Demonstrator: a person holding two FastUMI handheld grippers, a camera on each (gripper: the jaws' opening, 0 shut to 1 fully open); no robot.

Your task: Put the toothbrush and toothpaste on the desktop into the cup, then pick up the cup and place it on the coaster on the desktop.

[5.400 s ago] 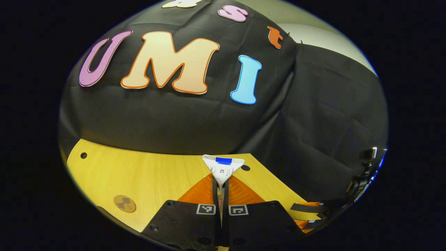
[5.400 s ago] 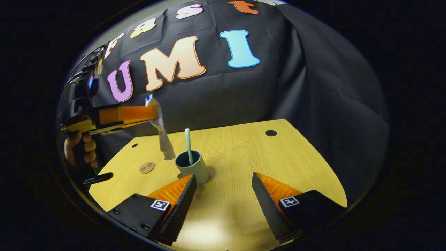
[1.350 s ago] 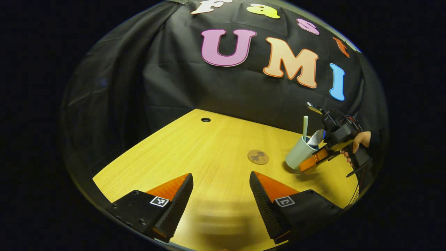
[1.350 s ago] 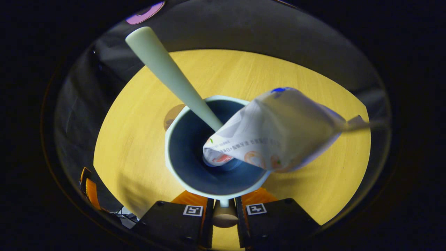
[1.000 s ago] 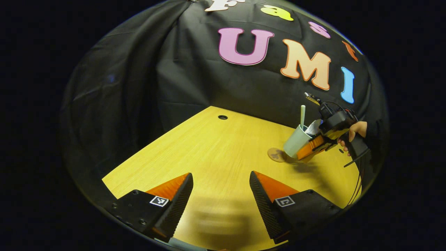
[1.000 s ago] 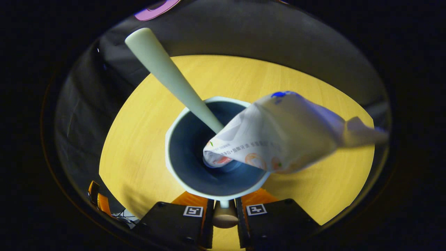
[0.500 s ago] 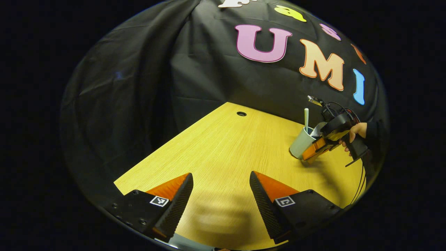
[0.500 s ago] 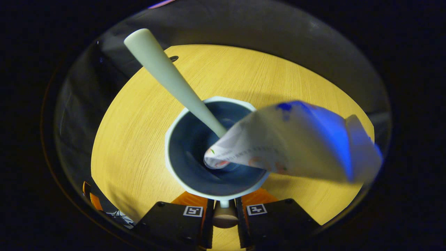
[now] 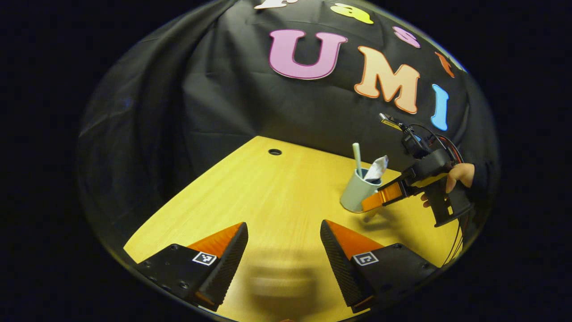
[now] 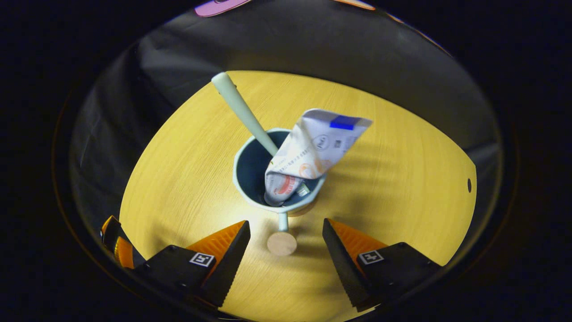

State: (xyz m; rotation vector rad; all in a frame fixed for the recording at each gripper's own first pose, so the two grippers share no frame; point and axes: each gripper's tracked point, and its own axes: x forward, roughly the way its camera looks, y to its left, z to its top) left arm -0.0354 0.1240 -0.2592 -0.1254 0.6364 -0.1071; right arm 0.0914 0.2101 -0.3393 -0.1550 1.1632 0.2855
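A pale green cup with a dark inside stands upright on the wooden desktop, its handle sticking out toward the camera. A pale toothbrush leans in it beside a crumpled white toothpaste tube, cap end down. The coaster cannot be made out.

The cup stands upright on the tabletop, with the toothbrush and the toothpaste standing in it, the toothbrush leaning to the left and the toothpaste to the right in the right gripper view. The cup's handle sticks out toward the right tool, between its spread fingers and touching neither. In the left gripper view the cup sits far right on the tabletop, the right tool just beside it, held by a hand. The left tool hangs over the near edge, fingers apart, well apart from the cup.
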